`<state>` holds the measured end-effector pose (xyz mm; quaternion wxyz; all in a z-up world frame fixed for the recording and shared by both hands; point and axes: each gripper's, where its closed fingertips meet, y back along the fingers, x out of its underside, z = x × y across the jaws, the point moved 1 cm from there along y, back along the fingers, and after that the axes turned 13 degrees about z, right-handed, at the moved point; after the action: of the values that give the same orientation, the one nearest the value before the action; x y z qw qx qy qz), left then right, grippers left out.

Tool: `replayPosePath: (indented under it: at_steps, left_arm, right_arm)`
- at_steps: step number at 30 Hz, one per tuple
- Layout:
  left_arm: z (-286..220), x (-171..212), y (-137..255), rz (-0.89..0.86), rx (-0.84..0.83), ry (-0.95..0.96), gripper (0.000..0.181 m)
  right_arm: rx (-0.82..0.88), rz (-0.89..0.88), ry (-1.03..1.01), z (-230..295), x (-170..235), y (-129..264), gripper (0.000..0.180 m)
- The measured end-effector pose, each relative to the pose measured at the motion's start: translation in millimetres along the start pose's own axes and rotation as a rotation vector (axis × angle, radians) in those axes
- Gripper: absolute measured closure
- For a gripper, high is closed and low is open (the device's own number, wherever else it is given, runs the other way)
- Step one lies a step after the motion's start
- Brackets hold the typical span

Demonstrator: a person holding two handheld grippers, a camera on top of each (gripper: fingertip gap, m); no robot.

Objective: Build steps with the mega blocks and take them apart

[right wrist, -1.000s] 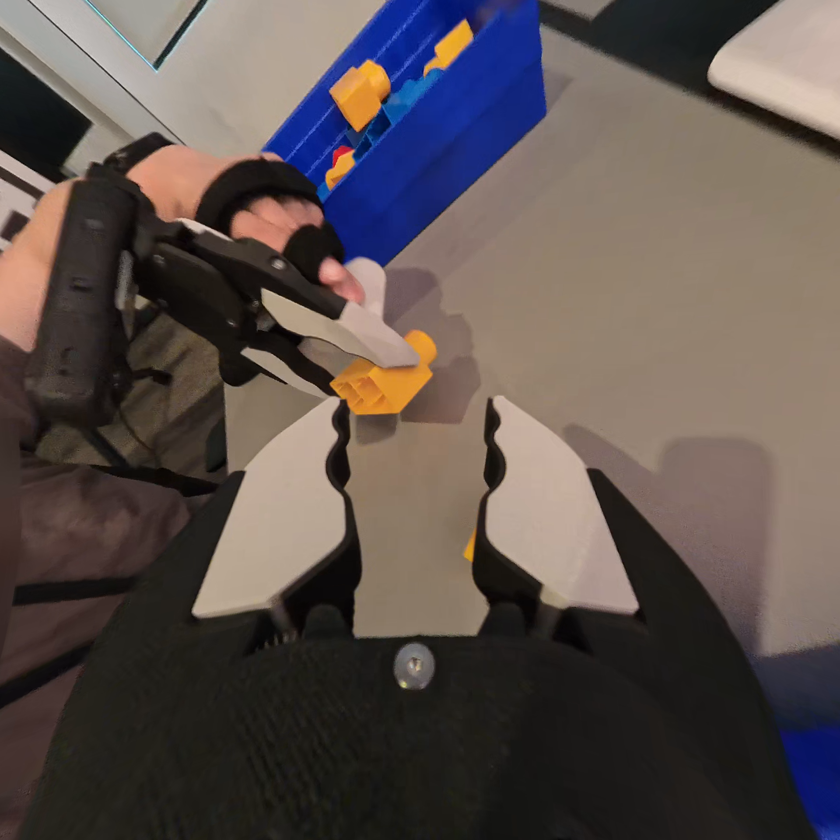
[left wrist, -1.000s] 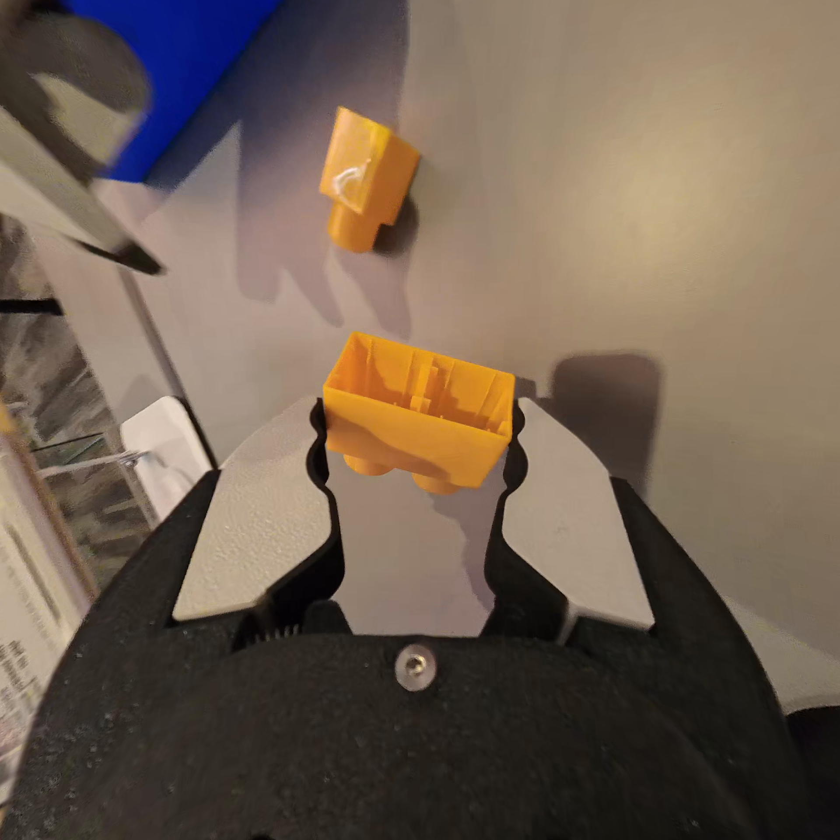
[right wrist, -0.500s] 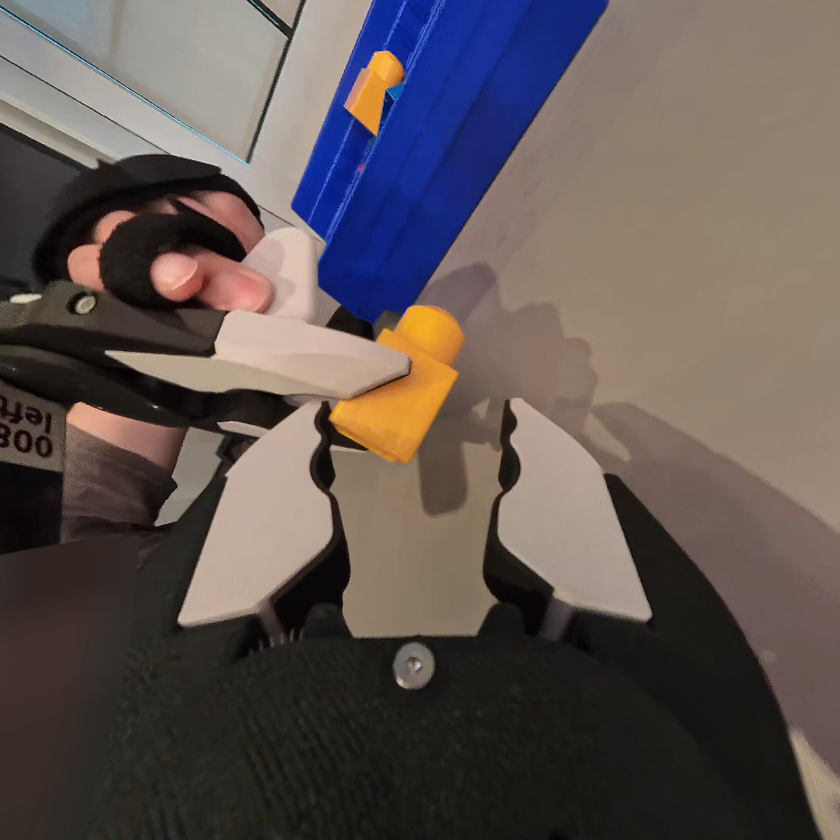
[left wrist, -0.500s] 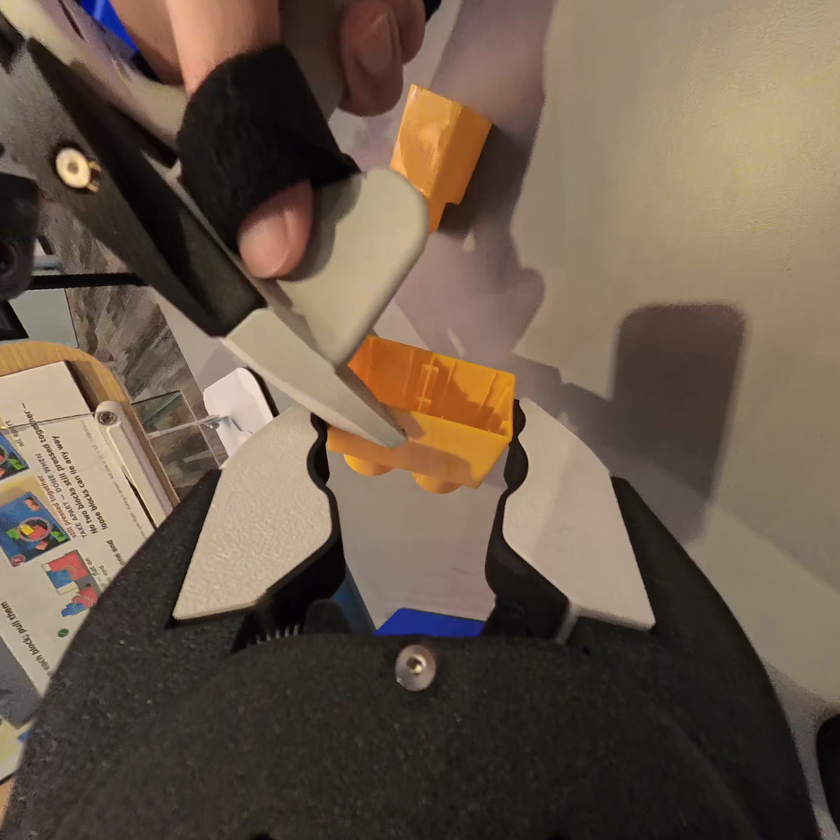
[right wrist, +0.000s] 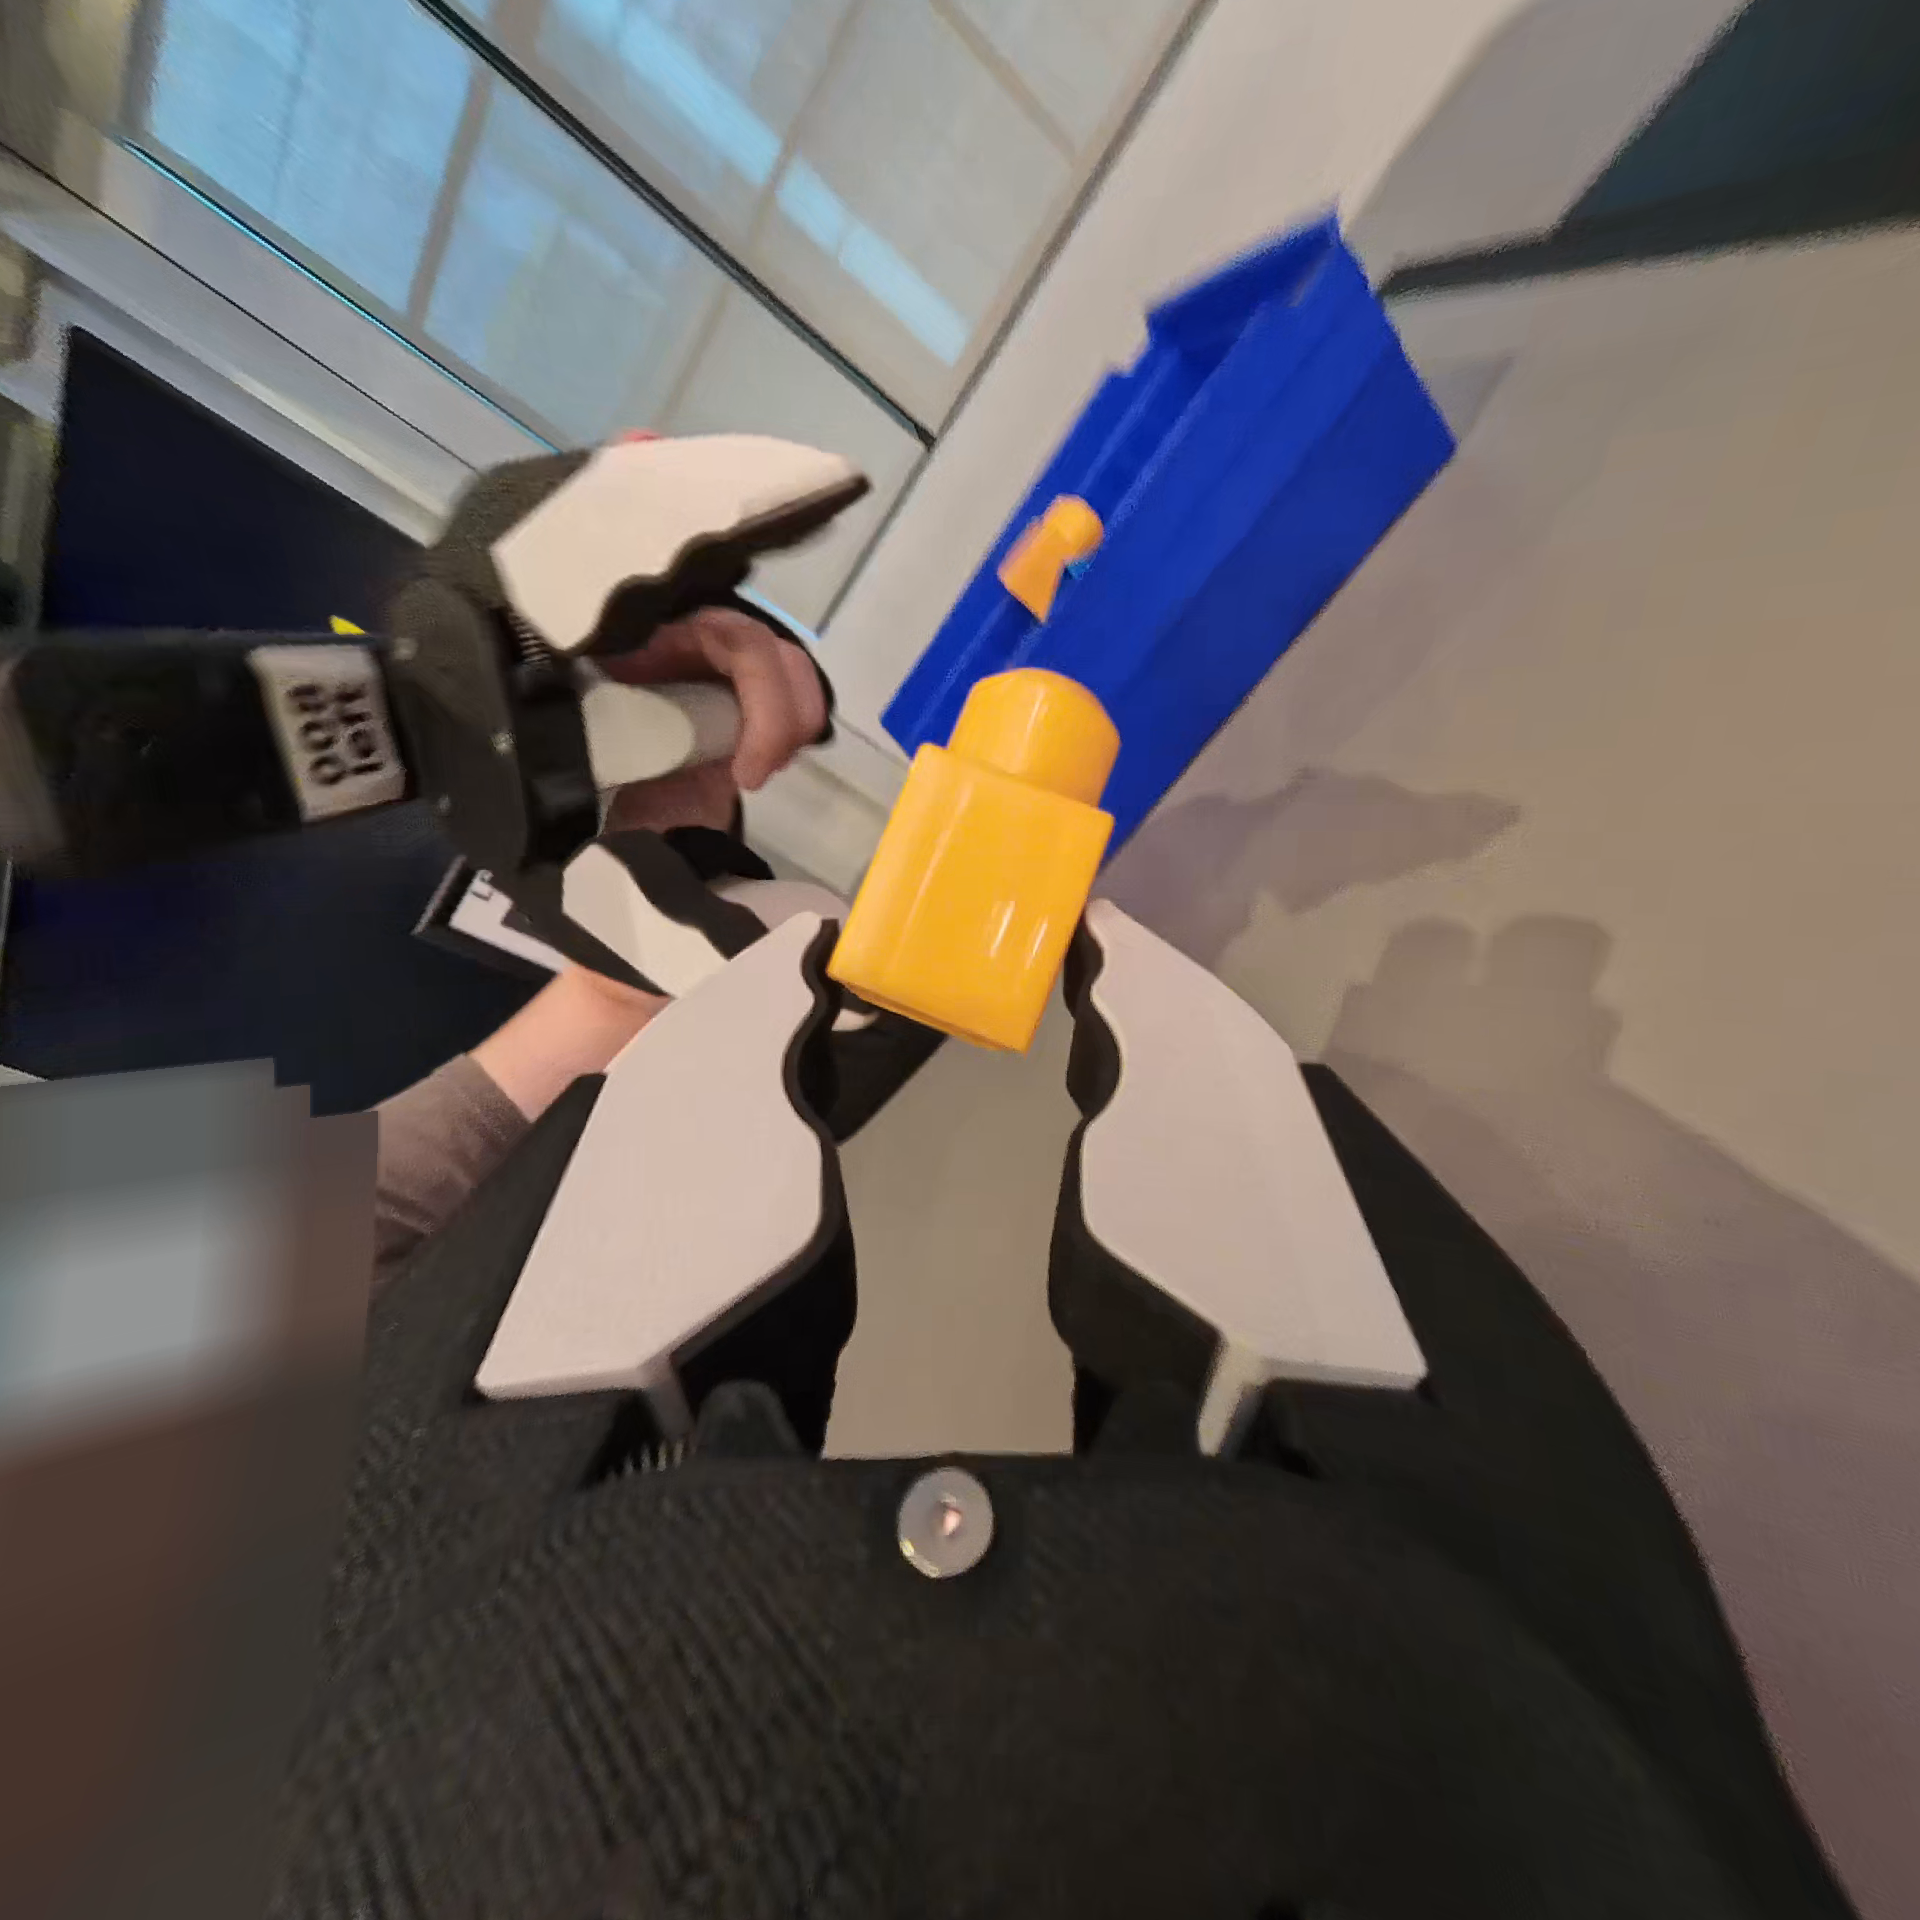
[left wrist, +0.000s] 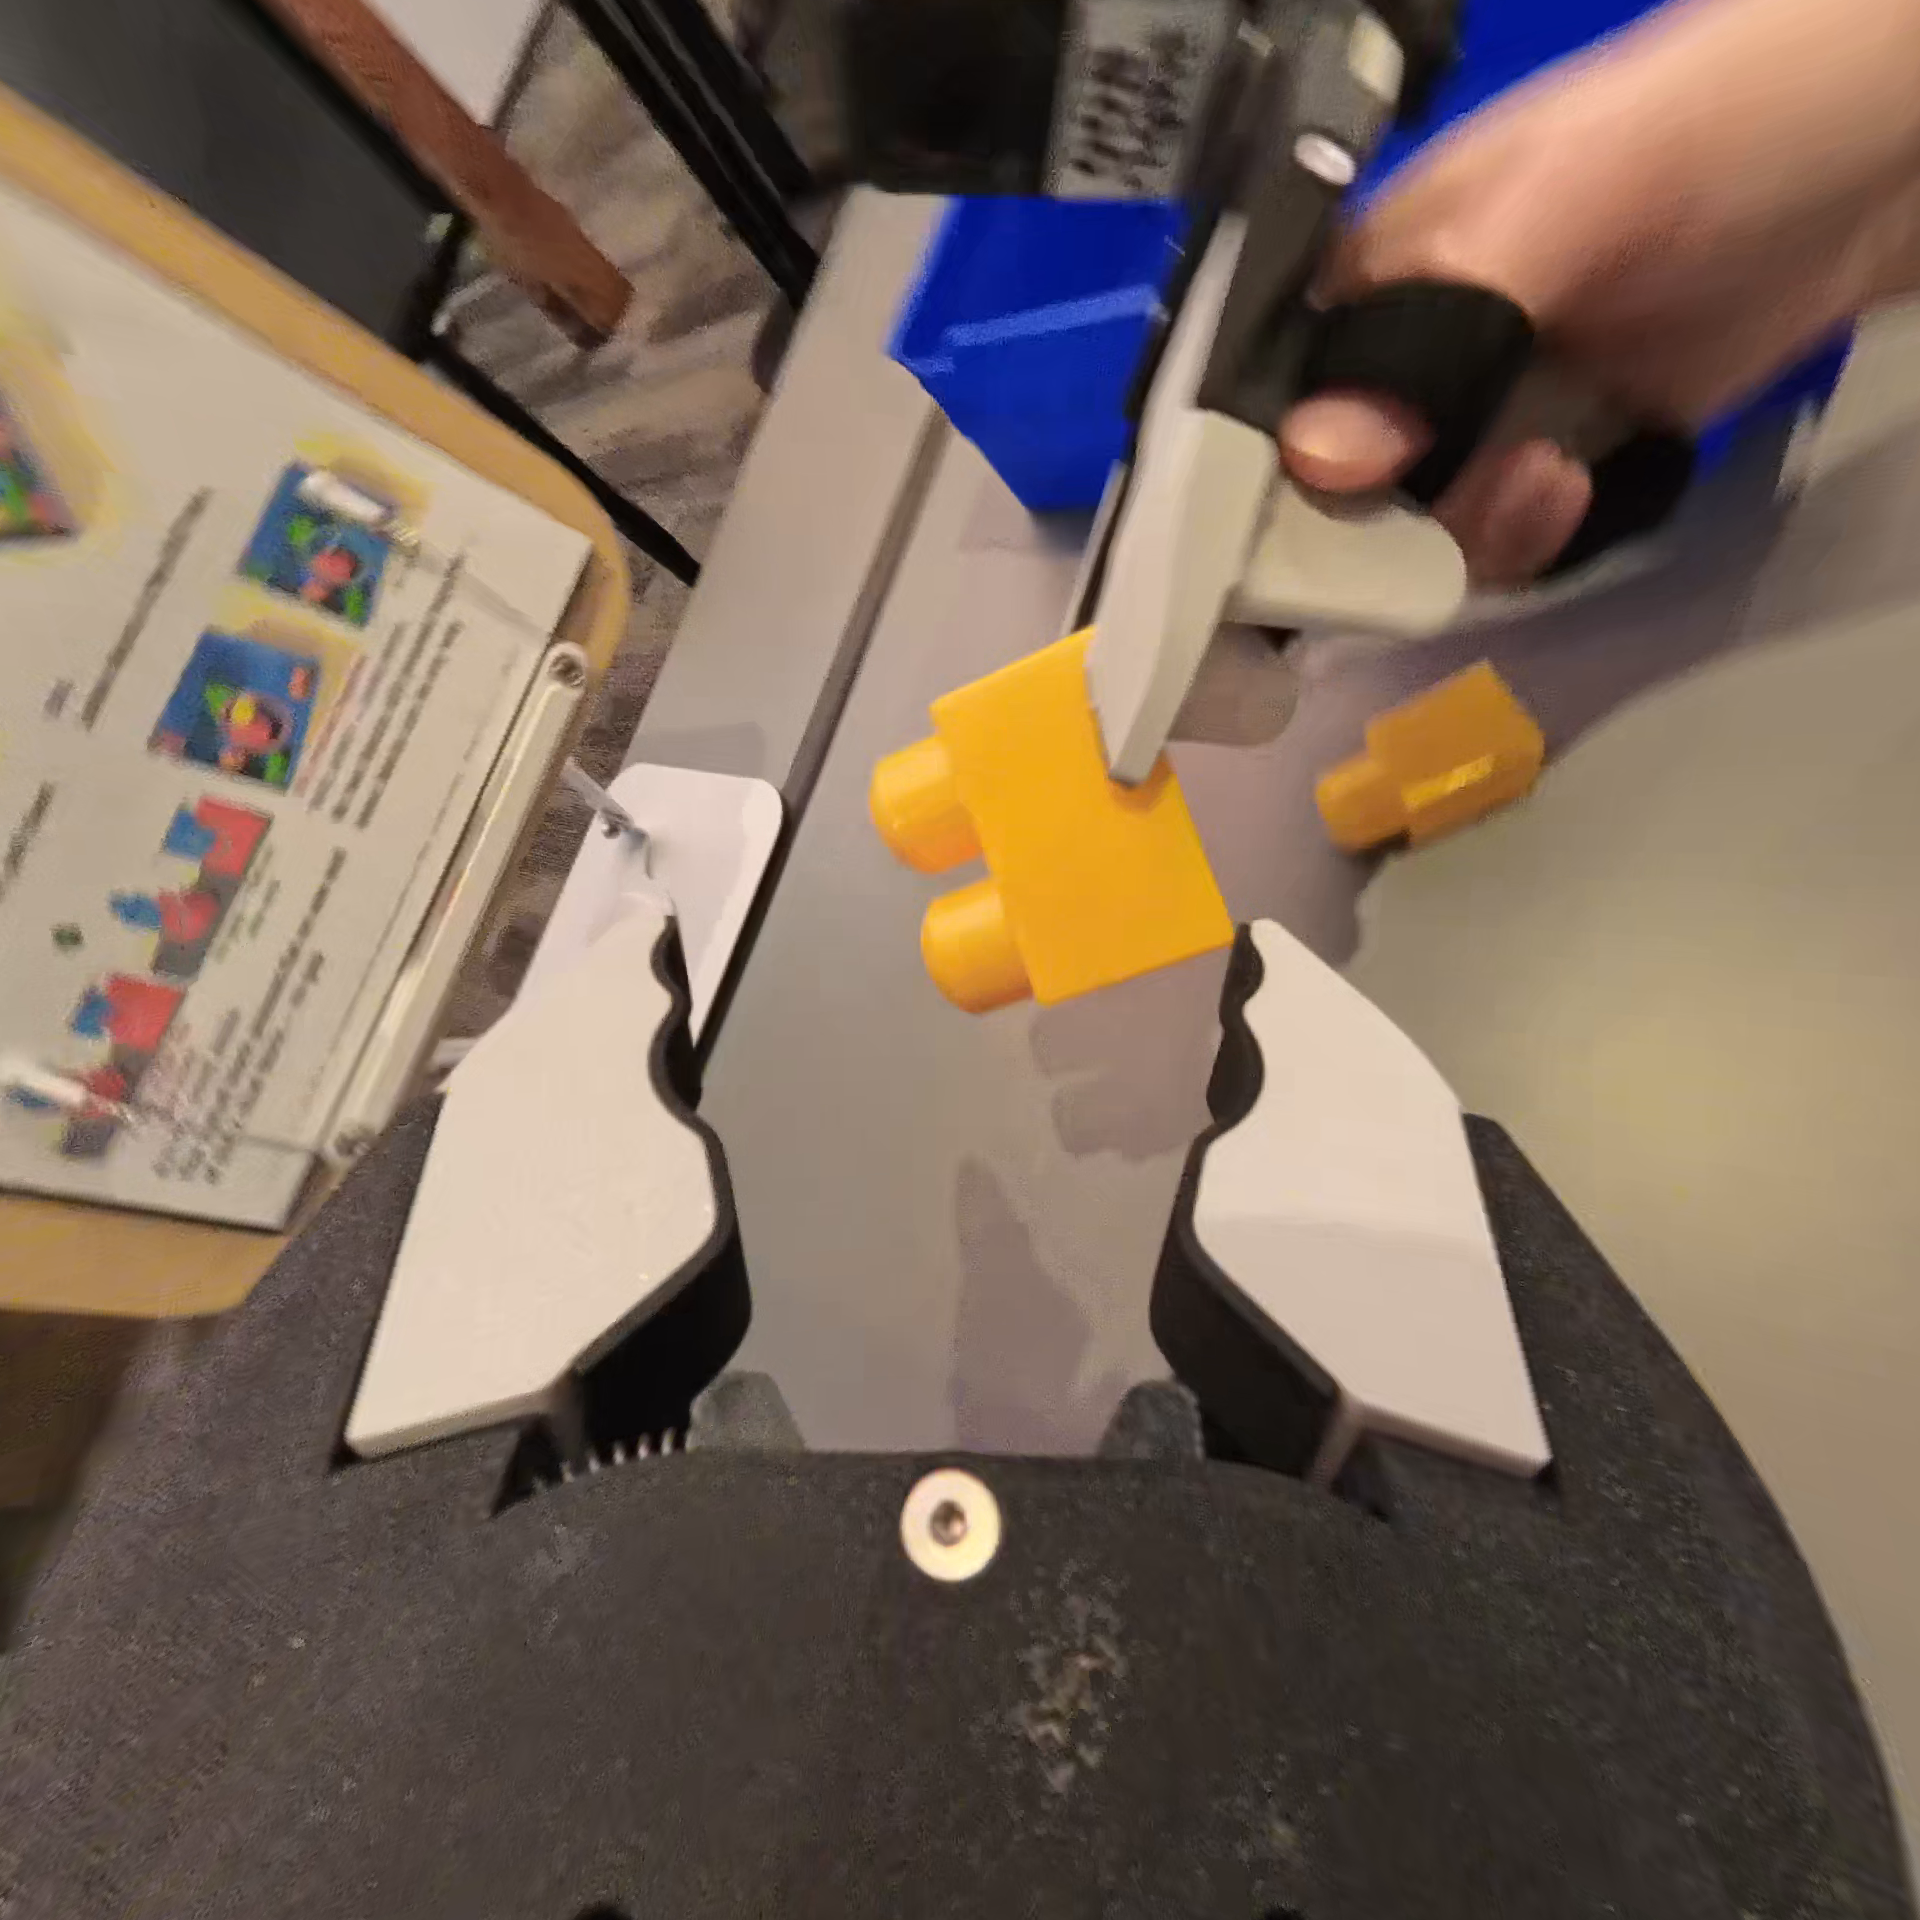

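Note:
An orange two-stud mega block point(left wrist: 1070, 831) hangs in the air just ahead of my left gripper point(left wrist: 956, 940). The left jaws stand wide open and do not press on it. My right gripper comes in from the upper right, and its fingers point(left wrist: 1153, 644) clamp the block's far end. In the right wrist view my right gripper point(right wrist: 951, 935) is shut on the same block point(right wrist: 977, 894), both pads against its sides. The left gripper's open fingers point(right wrist: 665, 520) show to the left. A second, single-stud orange block point(left wrist: 1429, 774) lies on the grey table point(left wrist: 1662, 1039).
A blue bin point(left wrist: 1029, 343) stands at the table's back edge; in the right wrist view point(right wrist: 1247, 540) an orange block point(right wrist: 1049, 551) shows inside it. An instruction sheet point(left wrist: 260, 727) on a wooden surface and a white card point(left wrist: 707, 862) lie left of the table edge.
The two-stud block passed from my left gripper to my right. The right pads closed on it and the left jaws opened wide. Both views swung round.

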<state>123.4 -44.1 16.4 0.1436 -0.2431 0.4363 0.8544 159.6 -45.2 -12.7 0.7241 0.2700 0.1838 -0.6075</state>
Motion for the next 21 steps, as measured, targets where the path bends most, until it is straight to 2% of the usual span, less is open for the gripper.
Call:
replayPosePath:
  at_steps: [3, 5, 7, 11, 18, 21]
  left_arm:
    - [10.5, -5.9, 15.4, -0.189, 0.096, 0.306, 0.095]
    - [4.6, -13.1, 21.3, -0.331, 0.239, 0.474, 0.1]
    - [-2.6, -20.6, 24.9, -0.457, 0.383, 0.602, 0.112]
    - [-6.6, -35.5, 32.6, -0.673, 0.656, 0.801, 0.124]
    - [-25.2, -36.4, 32.2, -0.696, 0.786, 0.689, 0.142]
    - [-26.5, -26.5, 29.5, -0.611, 0.698, 0.607, 0.143]
  right_arm:
    - [-0.06, -0.13, 0.115, 19.2, -17.5, 12.8, 0.137]
    - [-0.08, -0.202, 0.213, 33.0, -24.7, 18.5, 0.137]
    - [-0.079, -0.251, 0.321, 45.2, -27.4, 21.0, 0.137]
    - [-0.082, -0.284, 0.499, 65.7, -23.6, 18.8, 0.137]
    - [-0.031, -0.227, 0.657, 73.6, -13.1, 7.2, 0.139]
    - [0.035, -0.127, 0.673, 73.5, -10.9, 8.8, 0.13]
